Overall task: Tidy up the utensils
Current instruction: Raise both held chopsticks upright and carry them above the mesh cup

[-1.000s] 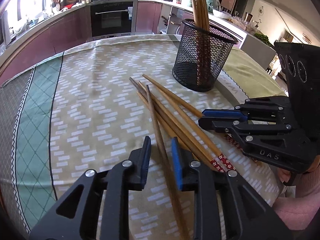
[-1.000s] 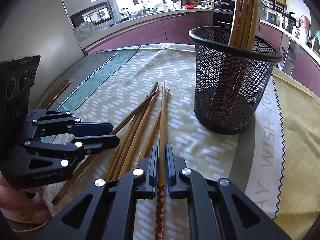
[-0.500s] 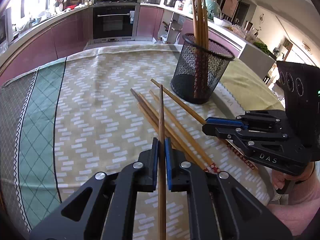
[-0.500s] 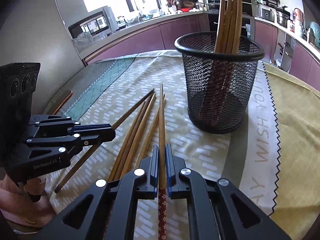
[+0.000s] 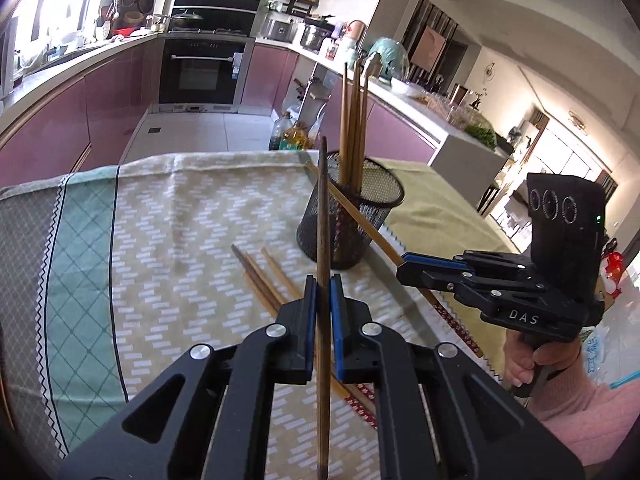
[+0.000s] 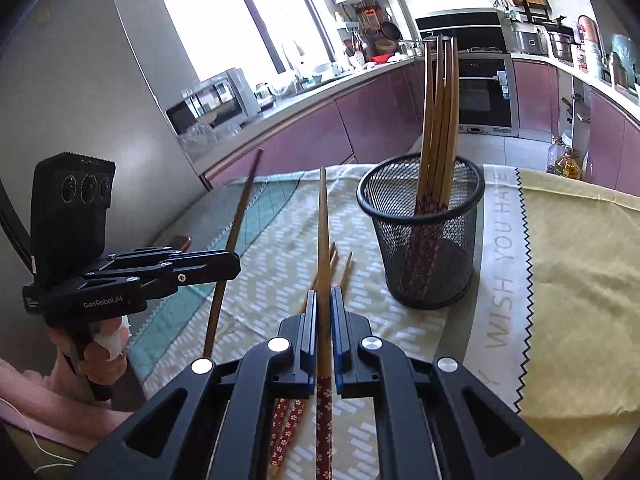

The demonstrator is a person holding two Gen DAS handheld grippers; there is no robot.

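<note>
My left gripper (image 5: 323, 296) jaws clamp a dark chopstick (image 5: 322, 216); my right gripper (image 6: 324, 312) jaws clamp a lighter chopstick (image 6: 323, 240), mesh holder (image 6: 424, 248) at centre-right.

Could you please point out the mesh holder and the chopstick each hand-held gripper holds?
mesh holder (image 6: 436, 264), right wrist view, front wall.
dark chopstick (image 5: 323, 216), left wrist view, mid shaft.
light chopstick (image 6: 323, 232), right wrist view, mid shaft.

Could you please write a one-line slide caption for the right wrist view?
Right gripper and left gripper each hold one chopstick lifted beside the mesh holder.
</note>
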